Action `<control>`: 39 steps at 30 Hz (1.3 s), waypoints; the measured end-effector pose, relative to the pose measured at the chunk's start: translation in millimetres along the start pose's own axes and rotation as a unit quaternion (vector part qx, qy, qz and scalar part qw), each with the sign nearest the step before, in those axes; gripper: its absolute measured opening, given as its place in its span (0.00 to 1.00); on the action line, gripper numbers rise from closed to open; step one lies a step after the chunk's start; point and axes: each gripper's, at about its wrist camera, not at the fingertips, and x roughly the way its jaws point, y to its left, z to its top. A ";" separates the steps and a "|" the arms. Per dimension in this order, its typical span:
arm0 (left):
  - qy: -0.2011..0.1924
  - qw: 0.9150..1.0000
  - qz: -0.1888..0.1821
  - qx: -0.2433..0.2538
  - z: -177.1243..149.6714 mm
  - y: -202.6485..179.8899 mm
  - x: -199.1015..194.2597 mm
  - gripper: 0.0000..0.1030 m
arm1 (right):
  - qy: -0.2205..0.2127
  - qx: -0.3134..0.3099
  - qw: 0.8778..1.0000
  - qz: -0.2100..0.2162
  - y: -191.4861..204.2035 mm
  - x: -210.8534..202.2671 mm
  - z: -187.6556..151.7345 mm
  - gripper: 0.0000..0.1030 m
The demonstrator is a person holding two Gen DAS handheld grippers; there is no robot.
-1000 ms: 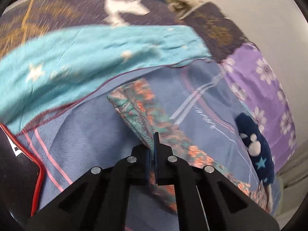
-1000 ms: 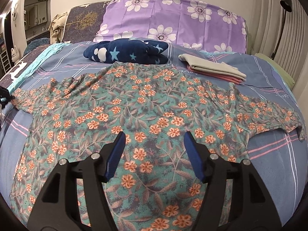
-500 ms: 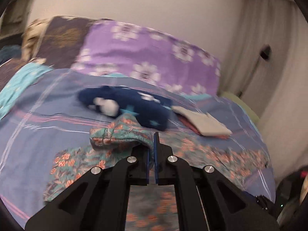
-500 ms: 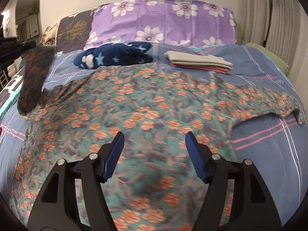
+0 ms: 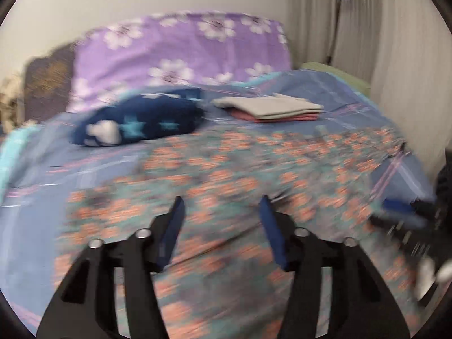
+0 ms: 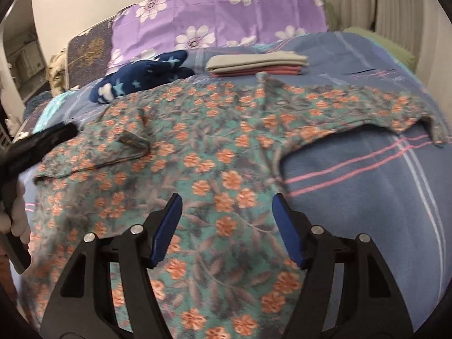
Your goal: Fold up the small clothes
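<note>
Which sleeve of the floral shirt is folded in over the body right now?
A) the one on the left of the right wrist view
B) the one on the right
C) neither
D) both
A: the left sleeve lies doubled over the floral shirt, while the right sleeve lies spread on the bedspread.

teal cotton shirt with orange flowers point(image 6: 214, 152) lies spread flat on the bed, one sleeve point(image 6: 124, 147) folded inward over its body.

Both the left gripper point(image 5: 219, 202) and the right gripper point(image 6: 226, 199) have matte black angular frames with cut-out slots, round silver screws along the linkages, and flat blue pads point(image 6: 286, 231) lining each finger.
</note>
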 end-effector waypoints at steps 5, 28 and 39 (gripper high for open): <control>0.022 0.993 0.115 0.001 -46.4 67.7 -30.0 0.68 | 0.019 -0.038 0.998 0.046 30.4 18.1 21.7 0.64; 0.097 0.973 0.188 -0.092 -78.7 145.3 15.3 0.70 | 0.086 0.105 0.981 0.136 -5.2 102.3 60.9 0.25; 0.100 0.972 0.194 -0.091 -80.4 145.1 19.2 0.72 | 0.065 -0.023 0.997 0.045 38.0 117.5 84.9 0.10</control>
